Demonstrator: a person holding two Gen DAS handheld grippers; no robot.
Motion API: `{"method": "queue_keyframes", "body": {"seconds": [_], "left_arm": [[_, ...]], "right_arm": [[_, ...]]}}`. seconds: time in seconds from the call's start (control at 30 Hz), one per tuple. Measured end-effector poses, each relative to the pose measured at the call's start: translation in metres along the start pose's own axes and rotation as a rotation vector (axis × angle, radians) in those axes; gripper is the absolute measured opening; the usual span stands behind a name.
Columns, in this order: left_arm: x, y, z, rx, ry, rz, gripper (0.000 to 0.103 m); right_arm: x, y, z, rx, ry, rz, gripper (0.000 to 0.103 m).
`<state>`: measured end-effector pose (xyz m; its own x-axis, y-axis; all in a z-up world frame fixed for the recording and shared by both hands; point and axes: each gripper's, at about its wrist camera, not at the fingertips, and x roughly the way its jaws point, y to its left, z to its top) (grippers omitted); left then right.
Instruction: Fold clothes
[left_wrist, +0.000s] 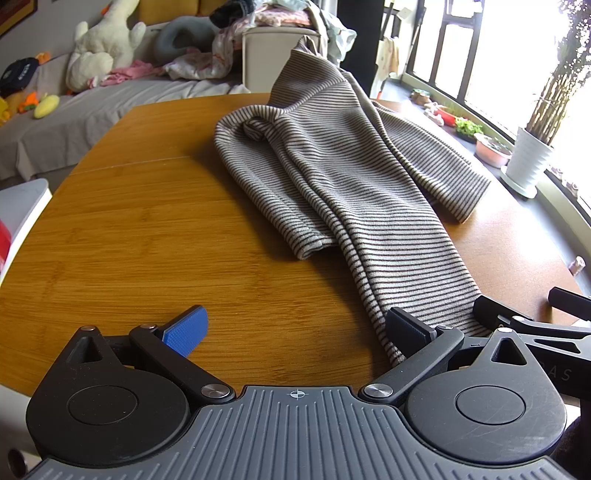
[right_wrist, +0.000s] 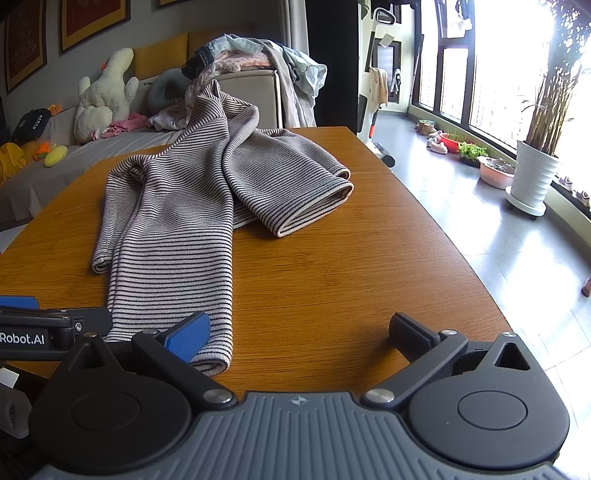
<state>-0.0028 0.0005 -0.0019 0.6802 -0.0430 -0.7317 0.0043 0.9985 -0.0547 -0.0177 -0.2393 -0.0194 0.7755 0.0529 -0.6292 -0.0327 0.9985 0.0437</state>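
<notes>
Garment (left_wrist: 343, 173): striped, thin dark lines on pale grey-beige knit, lying crumpled on a wooden table (left_wrist: 147, 229). One long section runs toward the near edge; its hemmed end lies flat by the grippers. A second tube-like section lies folded over toward the window side, open cuff showing. The far part rises off the table toward a pale bin (right_wrist: 255, 92) behind it.

Bin contents: a heap of mixed clothes, some draped over its rim.

Left gripper (left_wrist: 295, 332): jaws spread wide, holding nothing; its dark finger (left_wrist: 406, 328) sits at the garment's near edge, its blue pad (left_wrist: 186, 330) over bare wood.

Right gripper (right_wrist: 299, 332): jaws spread wide, holding nothing; its blue pad (right_wrist: 188, 338) overlaps the hem, its other finger over bare wood.

Left wrist view alone shows the table's left half bare, with a seam line across it. Right wrist view alone shows the open cuff fully, the tiled floor (right_wrist: 480, 240) and framed pictures (right_wrist: 94, 20) on the wall. Both views show a sofa (left_wrist: 74, 110) with plush toys and a white plant pot (right_wrist: 532, 181) by the windows.
</notes>
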Motion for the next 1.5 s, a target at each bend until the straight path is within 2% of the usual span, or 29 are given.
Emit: {"method": "queue_keyframes", "body": {"seconds": [0.8,1.0,1.1,1.2,1.33,1.5], "left_arm": [[0.000,0.000,0.002,0.006,0.004,-0.003,0.103],[0.003,0.003,0.008,0.016,0.019,-0.027,0.103],[0.008,0.007,0.018,0.008,0.034,-0.072,0.103],[0.011,0.011,0.033,0.009,0.006,-0.105,0.103],[0.011,0.017,0.058,0.029,-0.092,-0.132,0.103],[0.037,0.019,0.101,0.035,-0.152,-0.166,0.103]], "right_arm": [[0.001,0.000,0.001,-0.006,0.002,0.003,0.103],[0.007,-0.005,0.009,0.003,0.017,0.038,0.103],[0.014,-0.013,0.020,0.038,0.022,0.063,0.103],[0.021,-0.022,0.037,0.062,0.005,0.076,0.103],[0.032,-0.030,0.074,0.047,-0.053,0.102,0.103],[0.070,-0.027,0.125,0.040,-0.076,0.116,0.103]]}}
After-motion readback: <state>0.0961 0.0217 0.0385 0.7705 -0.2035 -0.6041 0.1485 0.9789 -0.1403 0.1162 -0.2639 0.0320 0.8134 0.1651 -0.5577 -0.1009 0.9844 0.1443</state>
